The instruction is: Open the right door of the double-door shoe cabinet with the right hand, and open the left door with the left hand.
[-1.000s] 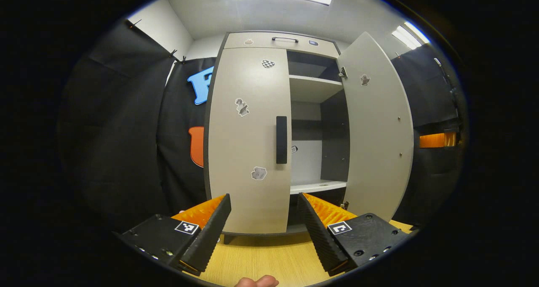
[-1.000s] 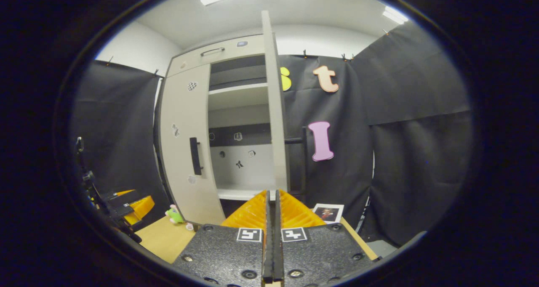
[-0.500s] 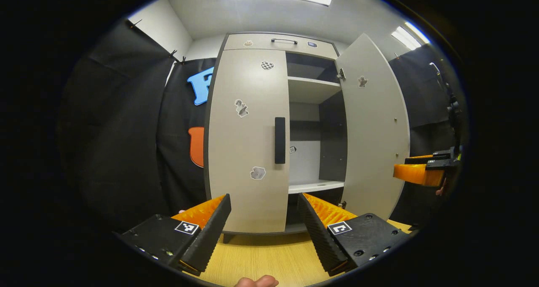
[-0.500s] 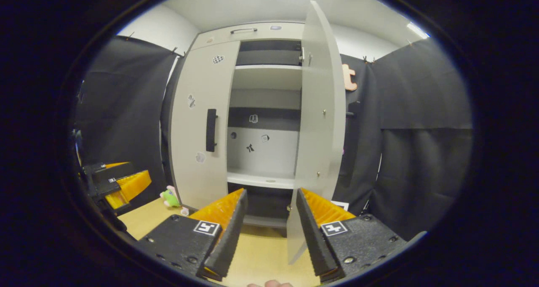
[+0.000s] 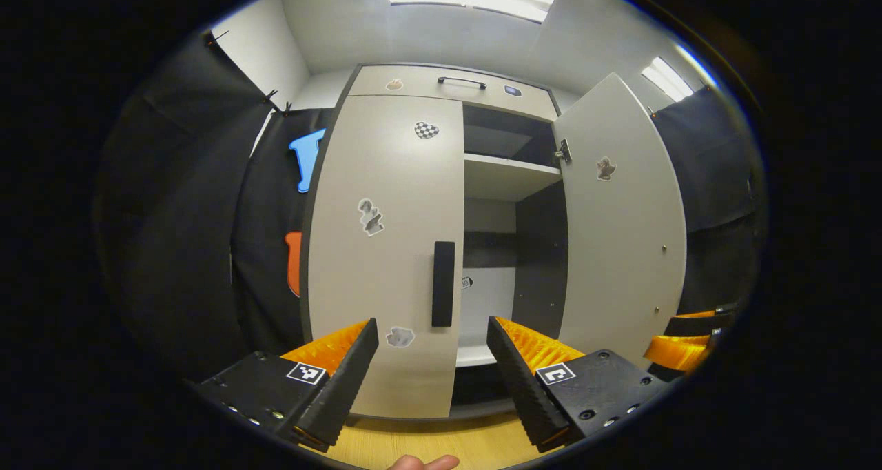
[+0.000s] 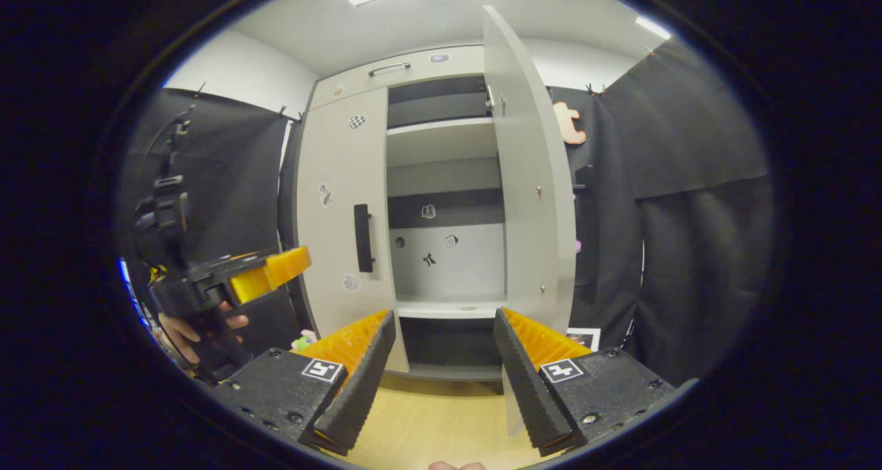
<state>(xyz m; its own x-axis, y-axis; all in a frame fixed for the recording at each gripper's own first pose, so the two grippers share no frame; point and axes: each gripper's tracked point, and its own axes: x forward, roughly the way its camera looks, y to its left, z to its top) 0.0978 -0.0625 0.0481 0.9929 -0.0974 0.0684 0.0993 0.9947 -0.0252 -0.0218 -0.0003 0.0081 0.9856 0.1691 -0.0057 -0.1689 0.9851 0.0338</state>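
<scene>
The tall pale-grey double-door shoe cabinet [image 5: 441, 249] stood on the light wooden floor [image 6: 441, 415] against the black cloth wall, with its right door [image 5: 620, 229] swung wide open and its left door [image 5: 382, 249] shut flat against the frame. Behind the open door the compartment held a white upper shelf [image 6: 441, 139] and a white lower shelf [image 6: 448, 309], both bare of shoes; a few small dark stickers [image 6: 430, 259] sat on the back panel between them, too small to make out. Small stickers also dotted the closed door's front, and its black vertical bar handle [image 5: 443, 284] stood near its inner edge. Above the doors ran a narrow drawer front with a dark horizontal pull [image 5: 461, 80]. The left gripper [image 5: 433, 360] was held level and pointed at the closed door, its orange-and-black ridged fingers spread wide on either side of the handle's lower end in that view, apart from it and holding nothing. The right gripper [image 6: 441, 360] faced the open compartment from farther back, fingers likewise spread and empty, the open door's edge just beside its right finger in the picture. In the right gripper view the left gripper appeared at the left edge, a hand [image 6: 182, 329] wrapped around its grip, partly hidden by the black housing. A small green toy [image 6: 303, 339] peeked out behind a finger, mostly hidden. A fingertip showed at the bottom edge of each view, cut off.
</scene>
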